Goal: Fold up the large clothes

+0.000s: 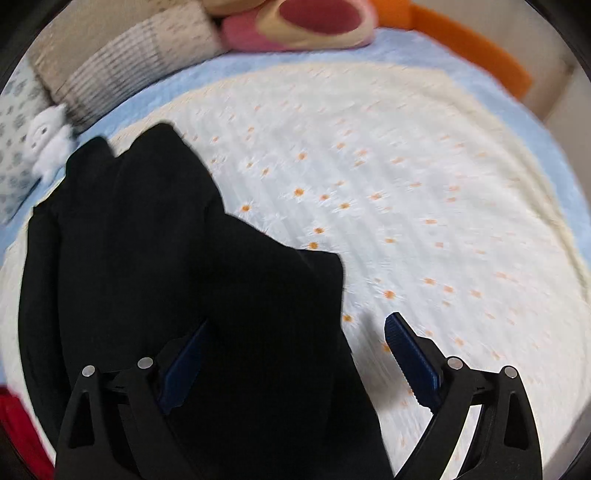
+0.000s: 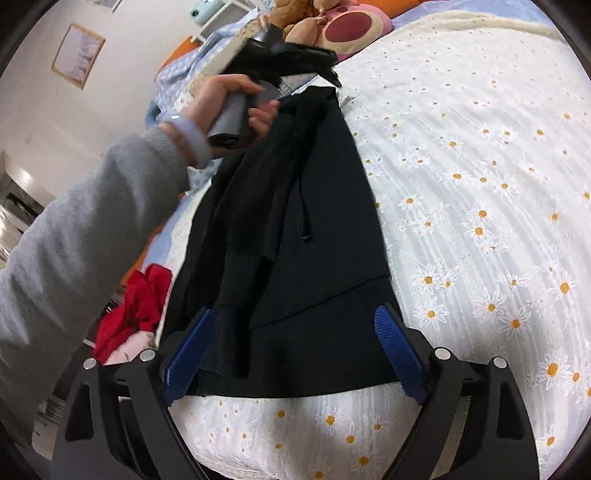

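On bedspread [image 2: 480, 166]: black garment [image 2: 295, 221]; both fingers spread.

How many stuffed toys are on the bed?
3 that I can see: a small white toy at the left edge, a pink one at the head of the bed, and a brown one beside it. Others may be hidden.
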`<action>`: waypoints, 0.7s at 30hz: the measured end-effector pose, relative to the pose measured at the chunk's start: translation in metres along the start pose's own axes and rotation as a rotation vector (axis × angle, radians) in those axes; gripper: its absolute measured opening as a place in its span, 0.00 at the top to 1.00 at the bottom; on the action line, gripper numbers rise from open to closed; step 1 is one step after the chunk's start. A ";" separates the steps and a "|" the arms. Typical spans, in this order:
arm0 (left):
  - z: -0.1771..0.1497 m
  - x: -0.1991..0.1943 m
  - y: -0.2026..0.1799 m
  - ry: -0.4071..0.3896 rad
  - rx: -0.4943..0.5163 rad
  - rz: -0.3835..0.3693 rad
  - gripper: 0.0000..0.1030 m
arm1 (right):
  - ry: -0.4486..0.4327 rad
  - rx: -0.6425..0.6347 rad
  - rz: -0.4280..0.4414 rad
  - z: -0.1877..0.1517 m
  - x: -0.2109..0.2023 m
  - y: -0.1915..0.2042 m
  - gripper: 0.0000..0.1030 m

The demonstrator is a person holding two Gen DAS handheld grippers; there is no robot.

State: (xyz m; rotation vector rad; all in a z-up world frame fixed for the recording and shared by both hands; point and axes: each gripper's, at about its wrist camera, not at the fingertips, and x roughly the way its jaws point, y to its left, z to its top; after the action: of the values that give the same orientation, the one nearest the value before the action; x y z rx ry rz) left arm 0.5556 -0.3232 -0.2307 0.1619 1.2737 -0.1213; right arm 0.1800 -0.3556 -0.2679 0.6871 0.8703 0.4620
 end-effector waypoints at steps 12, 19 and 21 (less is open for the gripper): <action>0.004 0.016 0.010 0.049 -0.084 0.180 0.02 | 0.007 -0.010 0.030 0.003 0.001 -0.003 0.16; 0.010 0.007 -0.004 -0.017 0.071 0.419 0.02 | 0.019 -0.012 0.042 0.005 0.003 -0.010 0.16; 0.010 0.002 -0.018 -0.055 0.145 0.482 0.02 | 0.032 -0.049 0.038 0.008 0.006 -0.008 0.19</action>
State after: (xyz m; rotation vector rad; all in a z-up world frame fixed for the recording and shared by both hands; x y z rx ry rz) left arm 0.5628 -0.3425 -0.2308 0.5806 1.1400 0.1959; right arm 0.1900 -0.3604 -0.2731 0.6531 0.8748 0.5277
